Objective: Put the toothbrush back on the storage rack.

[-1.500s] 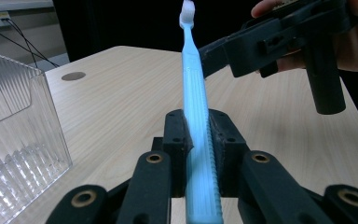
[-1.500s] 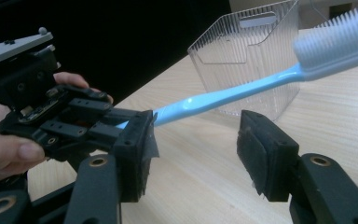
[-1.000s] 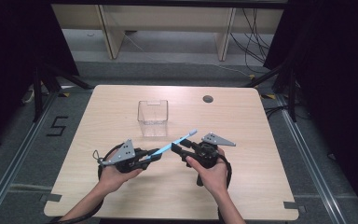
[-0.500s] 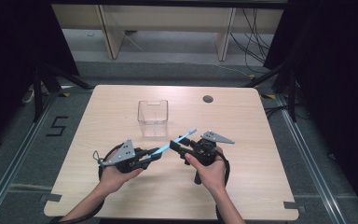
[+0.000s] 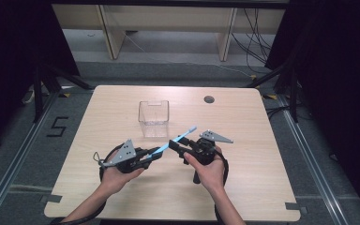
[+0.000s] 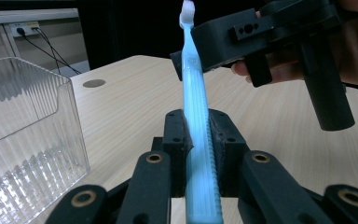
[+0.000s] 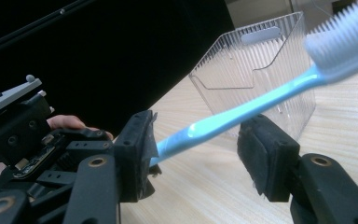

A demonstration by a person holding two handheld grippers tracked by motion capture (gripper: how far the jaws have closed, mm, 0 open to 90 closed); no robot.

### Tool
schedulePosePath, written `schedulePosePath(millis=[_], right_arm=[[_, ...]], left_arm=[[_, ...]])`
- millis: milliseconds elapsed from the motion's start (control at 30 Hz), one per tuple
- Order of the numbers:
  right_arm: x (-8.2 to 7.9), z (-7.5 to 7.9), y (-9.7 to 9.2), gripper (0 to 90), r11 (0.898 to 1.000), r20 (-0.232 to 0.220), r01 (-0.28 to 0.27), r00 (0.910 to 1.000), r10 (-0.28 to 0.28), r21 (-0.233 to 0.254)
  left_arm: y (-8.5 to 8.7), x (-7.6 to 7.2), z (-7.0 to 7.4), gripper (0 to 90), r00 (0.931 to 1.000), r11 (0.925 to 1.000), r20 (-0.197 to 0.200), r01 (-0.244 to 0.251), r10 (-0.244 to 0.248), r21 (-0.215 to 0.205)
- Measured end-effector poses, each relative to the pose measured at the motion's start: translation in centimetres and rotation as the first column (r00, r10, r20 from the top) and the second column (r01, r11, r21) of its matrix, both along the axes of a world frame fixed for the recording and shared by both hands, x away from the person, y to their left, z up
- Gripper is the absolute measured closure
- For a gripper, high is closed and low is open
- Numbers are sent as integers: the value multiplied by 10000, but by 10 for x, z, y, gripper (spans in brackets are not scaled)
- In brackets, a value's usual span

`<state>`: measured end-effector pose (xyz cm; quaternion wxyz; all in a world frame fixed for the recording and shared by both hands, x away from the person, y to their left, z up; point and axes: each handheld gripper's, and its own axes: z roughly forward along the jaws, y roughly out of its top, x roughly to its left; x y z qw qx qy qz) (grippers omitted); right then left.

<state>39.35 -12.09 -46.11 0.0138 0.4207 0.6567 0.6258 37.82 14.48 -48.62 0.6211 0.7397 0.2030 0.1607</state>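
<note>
Toothbrush (image 6: 196,126), light blue, pinched tight at its handle between the jaws of the left gripper (image 5: 146,156), lifted off the wooden table (image 5: 262,140). White bristle end up and away, past the right gripper (image 7: 196,154). Right gripper spread wide, one jaw on each side of the blue handle, not pressing it. Clear plastic box (image 5: 153,118) just beyond both grippers, standing upright on the table.

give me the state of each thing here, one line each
toothbrush: off the table, handle clamped, bristle end up
left gripper: shut on the toothbrush handle
right gripper: open, jaws either side of the toothbrush, not pressing
box: upright on the table, open top, empty
table: bare wood
</note>
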Motion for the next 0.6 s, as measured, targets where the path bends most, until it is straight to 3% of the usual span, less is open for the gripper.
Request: schedulePosePath(millis=[100, 133, 200, 300, 333, 500, 600], right_arm=[[3, -1, 0, 467, 9999, 355, 12, 9994, -8, -110], [1, -1, 0, 470, 10000, 38, 70, 10000, -70, -10], [3, -1, -1, 473, 9999, 300, 73, 9995, -68, -149], [3, -2, 0, 484, 9999, 229, 73, 9997, -71, -98], [3, -3, 0, 519, 9997, 302, 139, 9995, -133, -219], [2, -3, 0, 591, 9999, 305, 72, 9995, -70, -82], [2, -1, -2, 708, 9998, 413, -45, 9991, 36, 217]], left_arm=[[-2, 1, -2, 777, 9999, 9998, 20, 124, -124, -166], [-2, -1, -1, 777, 10000, 9999, -25, 58, -57, 106], [-4, -1, -2, 777, 10000, 9999, 2, 99, -99, 102], [-6, -1, -4, 777, 9998, 9998, 42, 179, -179, -104], [-6, -2, -3, 777, 10000, 9999, -35, 85, -84, 74], [-7, -3, -3, 773, 9999, 9998, 0, 103, -103, 188], [-12, -4, -6, 759, 9997, 9990, -65, 229, -226, 381]])
